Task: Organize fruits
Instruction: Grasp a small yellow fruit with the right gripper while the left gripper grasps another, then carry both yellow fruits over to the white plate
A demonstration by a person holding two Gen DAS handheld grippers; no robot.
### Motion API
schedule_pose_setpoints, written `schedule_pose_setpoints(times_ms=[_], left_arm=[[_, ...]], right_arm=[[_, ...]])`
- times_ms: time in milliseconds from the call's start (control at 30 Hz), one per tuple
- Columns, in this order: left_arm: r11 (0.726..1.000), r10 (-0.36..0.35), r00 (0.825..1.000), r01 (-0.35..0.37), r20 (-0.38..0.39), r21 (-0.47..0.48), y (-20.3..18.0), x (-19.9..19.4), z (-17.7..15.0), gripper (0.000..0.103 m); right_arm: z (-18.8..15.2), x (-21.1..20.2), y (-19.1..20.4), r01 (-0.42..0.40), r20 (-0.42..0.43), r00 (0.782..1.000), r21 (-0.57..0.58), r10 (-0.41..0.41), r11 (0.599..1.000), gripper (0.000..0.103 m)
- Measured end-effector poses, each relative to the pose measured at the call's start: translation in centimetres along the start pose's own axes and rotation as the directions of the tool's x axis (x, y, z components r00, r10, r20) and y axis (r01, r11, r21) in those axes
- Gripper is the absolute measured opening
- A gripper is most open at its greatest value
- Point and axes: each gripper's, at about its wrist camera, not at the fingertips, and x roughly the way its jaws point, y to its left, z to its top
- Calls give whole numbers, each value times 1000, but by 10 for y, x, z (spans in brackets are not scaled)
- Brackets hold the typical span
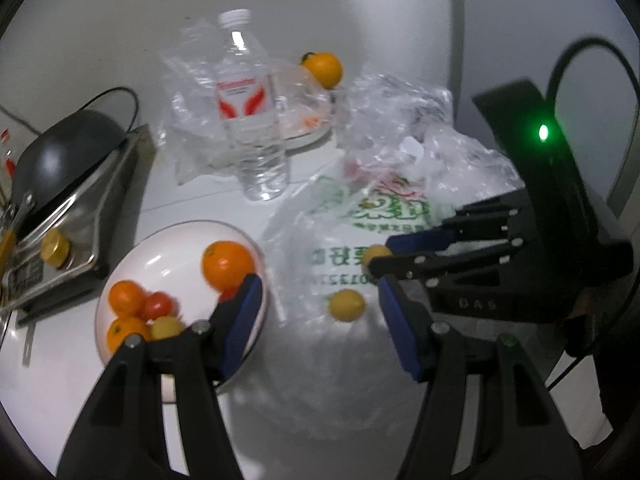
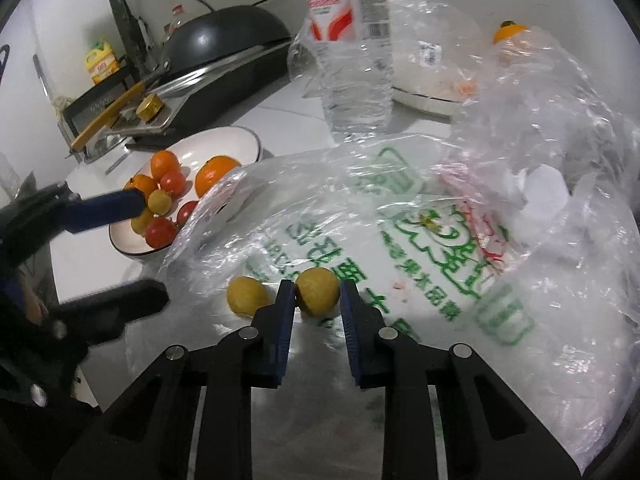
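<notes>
- Right wrist view: the right gripper (image 2: 317,298) has its jaws narrowed around a small yellow fruit (image 2: 317,290); both pads sit at the fruit's sides, but whether they press it cannot be told. The fruit lies on the printed bag (image 2: 400,240).
- A second yellow fruit (image 2: 246,295) lies just beside the left pad, also on the bag, untouched.
- Left wrist view: the left gripper (image 1: 320,308) is spread wide and holds nothing. It hangs between the plate (image 1: 160,248) and the bag, its left finger over the plate's near rim.
- The plate already carries part of the load: oranges (image 1: 227,265), red tomatoes (image 1: 159,305) and yellow fruits (image 2: 160,201).
- One more orange (image 1: 323,69) sits far back behind the bottle (image 1: 252,120), near a second dish (image 2: 424,100) under clear plastic.
- Judged progress: more than half done. Remaining: the two yellow fruits on the bag and, likely, the far orange.
- Fruit hidden inside the crumpled plastic (image 2: 560,120) cannot be ruled out.
</notes>
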Motion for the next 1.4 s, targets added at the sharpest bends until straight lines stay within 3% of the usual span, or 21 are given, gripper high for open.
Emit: schedule_pose_setpoints(times_ms=[200, 233, 433, 500, 600, 767, 967, 1400], left_arm=[[1000, -8, 999, 9, -42, 18, -13, 26, 7, 47], [1000, -7, 998, 9, -56, 21, -14, 32, 8, 40], [1000, 8, 992, -5, -127, 24, -17, 55, 6, 38], [999, 10, 990, -6, -143, 33, -19, 58, 4, 38], [999, 16, 986, -8, -166, 47, -21, 62, 0, 30], [998, 25, 983, -15, -182, 56, -22, 66, -5, 29], [999, 16, 988, -8, -156, 54, -24, 60, -2, 29], [1000, -3, 1000, 3, -3, 28, -17, 12, 20, 29]], right_arm=[[-3, -11, -18, -7, 32, 999, 23, 6, 1000, 25], [-4, -12, -19, -8, 35, 999, 25, 8, 1000, 25], [-6, -13, -28, -28, 48, 999, 36, 26, 999, 25], [-7, -13, -29, -34, 49, 998, 36, 32, 999, 25], [-8, -12, -30, -43, 51, 998, 35, 41, 998, 25], [-9, -12, -31, -46, 53, 998, 40, 44, 998, 25], [-9, -16, -30, -40, 63, 997, 38, 37, 998, 25], [6, -37, -8, -21, 99, 995, -1, 21, 1000, 25]])
